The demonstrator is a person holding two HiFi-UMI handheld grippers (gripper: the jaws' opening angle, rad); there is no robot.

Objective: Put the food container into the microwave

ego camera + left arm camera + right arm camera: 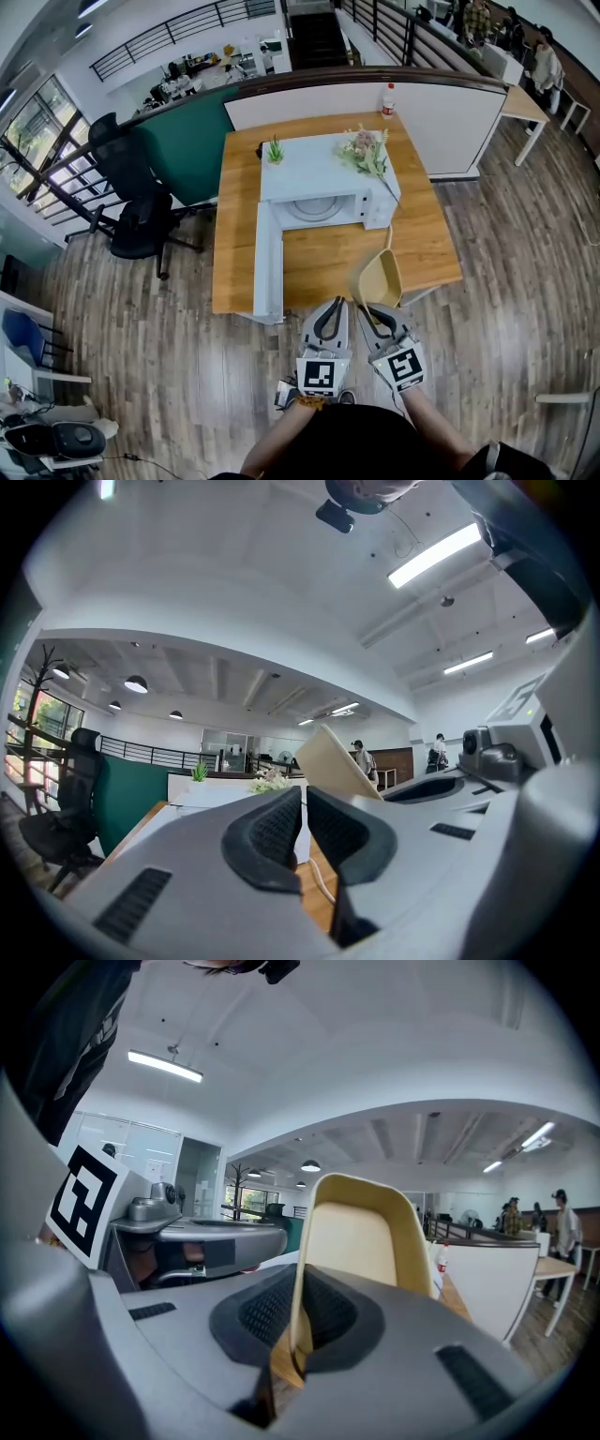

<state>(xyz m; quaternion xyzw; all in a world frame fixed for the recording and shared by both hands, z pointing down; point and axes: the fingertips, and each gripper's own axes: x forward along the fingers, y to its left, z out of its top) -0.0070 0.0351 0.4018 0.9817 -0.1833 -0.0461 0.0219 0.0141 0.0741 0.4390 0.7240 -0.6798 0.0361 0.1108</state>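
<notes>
A beige food container (377, 278) hangs tilted over the wooden table's (323, 272) front edge, with my right gripper (378, 317) shut on its rim. In the right gripper view the container (366, 1241) stands up between the pads, filling the centre. The white microwave (323, 183) sits at the back of the table, its door (268, 262) swung open to the left and its cavity facing me. My left gripper (329, 323) is close beside the right one, shut with nothing in it. In the left gripper view, the container (337, 761) shows just right of the left gripper (304, 832).
A small green plant (275, 150) and a bunch of flowers (367, 150) stand on top of the microwave. A white cable (389, 211) runs down its right side. A bottle (388, 99) stands at the table's far edge. A black office chair (136, 202) is to the left.
</notes>
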